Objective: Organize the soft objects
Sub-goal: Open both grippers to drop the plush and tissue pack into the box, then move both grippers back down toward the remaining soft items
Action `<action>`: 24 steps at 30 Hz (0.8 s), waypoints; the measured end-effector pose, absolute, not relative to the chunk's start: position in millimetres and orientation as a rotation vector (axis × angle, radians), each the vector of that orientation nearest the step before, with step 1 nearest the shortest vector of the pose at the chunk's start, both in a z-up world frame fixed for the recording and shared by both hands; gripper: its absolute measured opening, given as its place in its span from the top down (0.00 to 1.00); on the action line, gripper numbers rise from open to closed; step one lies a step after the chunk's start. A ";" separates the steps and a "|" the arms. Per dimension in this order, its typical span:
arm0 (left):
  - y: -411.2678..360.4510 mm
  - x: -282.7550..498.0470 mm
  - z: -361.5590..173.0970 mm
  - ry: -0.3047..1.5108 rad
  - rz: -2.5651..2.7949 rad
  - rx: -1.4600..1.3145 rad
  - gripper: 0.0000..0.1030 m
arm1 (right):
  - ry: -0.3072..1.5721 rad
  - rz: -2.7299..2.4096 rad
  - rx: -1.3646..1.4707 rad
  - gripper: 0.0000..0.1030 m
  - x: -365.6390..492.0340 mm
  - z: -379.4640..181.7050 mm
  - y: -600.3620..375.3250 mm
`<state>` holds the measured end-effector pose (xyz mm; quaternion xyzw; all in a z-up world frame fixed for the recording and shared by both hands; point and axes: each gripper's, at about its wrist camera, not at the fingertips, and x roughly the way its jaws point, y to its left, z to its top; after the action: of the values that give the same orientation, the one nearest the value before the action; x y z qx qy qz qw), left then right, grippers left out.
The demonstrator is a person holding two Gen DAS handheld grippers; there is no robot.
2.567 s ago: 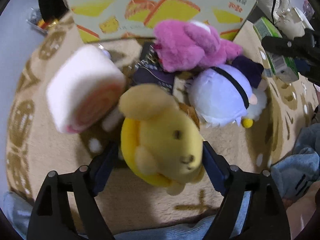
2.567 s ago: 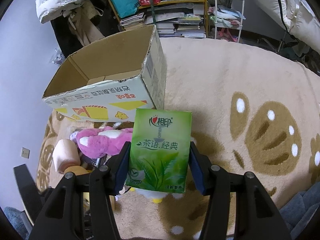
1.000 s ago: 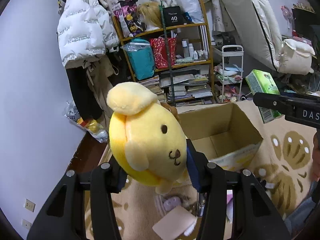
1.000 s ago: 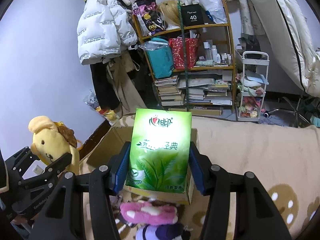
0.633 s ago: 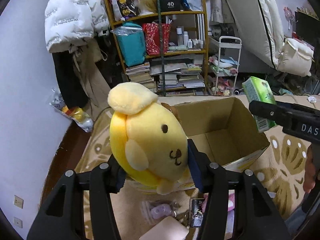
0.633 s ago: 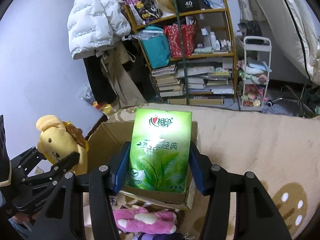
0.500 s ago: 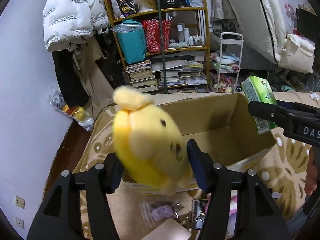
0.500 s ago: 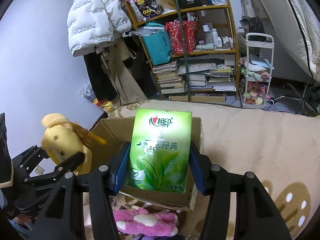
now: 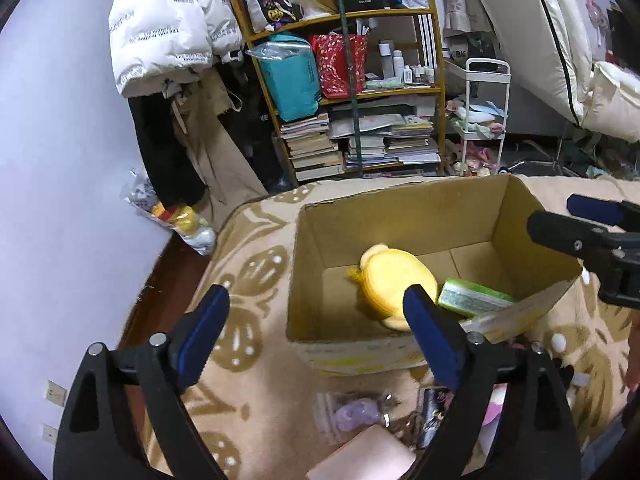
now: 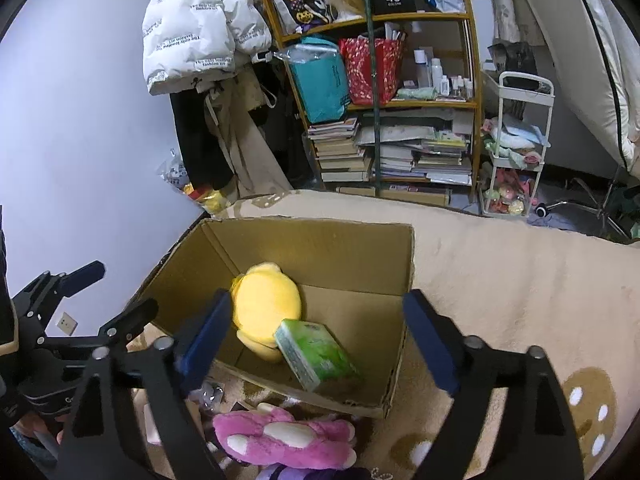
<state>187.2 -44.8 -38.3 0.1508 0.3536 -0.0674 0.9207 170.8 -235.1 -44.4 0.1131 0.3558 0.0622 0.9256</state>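
An open cardboard box (image 9: 400, 216) stands on the patterned carpet. Inside it lie a yellow plush dog (image 9: 394, 280) and, leaning against it, a green tissue pack (image 9: 470, 300). My left gripper (image 9: 316, 296) hangs above the box's near left corner, jaws opening, nothing between the blue pads. In the right wrist view the box (image 10: 312, 248) holds the plush (image 10: 266, 304) and the pack (image 10: 316, 354); my right gripper (image 10: 318, 300) is over it, jaws opening and empty. Each gripper shows in the other's view: the right gripper (image 9: 580, 232) at the edge, the left gripper (image 10: 112, 294) beside the box.
A pink plush (image 10: 280, 440) and a purple one (image 10: 304, 474) lie on the carpet (image 10: 500, 280) in front of the box, with a pink roll cushion (image 9: 368, 460) and a small plastic bag (image 9: 356, 416). A crowded bookshelf (image 9: 360, 140), a white jacket (image 9: 160, 32) and a white cart (image 9: 484, 120) stand behind.
Both grippers have opened and sunk a little. The yellow plush left the left gripper and the tissue pack left the right one; both now lie in the box.
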 end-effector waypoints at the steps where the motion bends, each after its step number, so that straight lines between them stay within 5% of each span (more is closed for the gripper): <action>1: -43.8 183.6 -36.3 0.726 -0.142 0.314 0.14 | 0.730 0.122 0.233 0.06 168.7 -44.1 -234.7; 24: -24.1 104.2 -19.2 0.762 -0.151 0.363 0.07 | 0.760 0.109 0.252 0.01 94.9 -33.4 -224.4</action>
<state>104.2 -24.1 -19.2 0.1759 0.3693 -0.0730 0.9096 94.9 -224.4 -33.4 0.1224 0.3697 0.0531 0.9195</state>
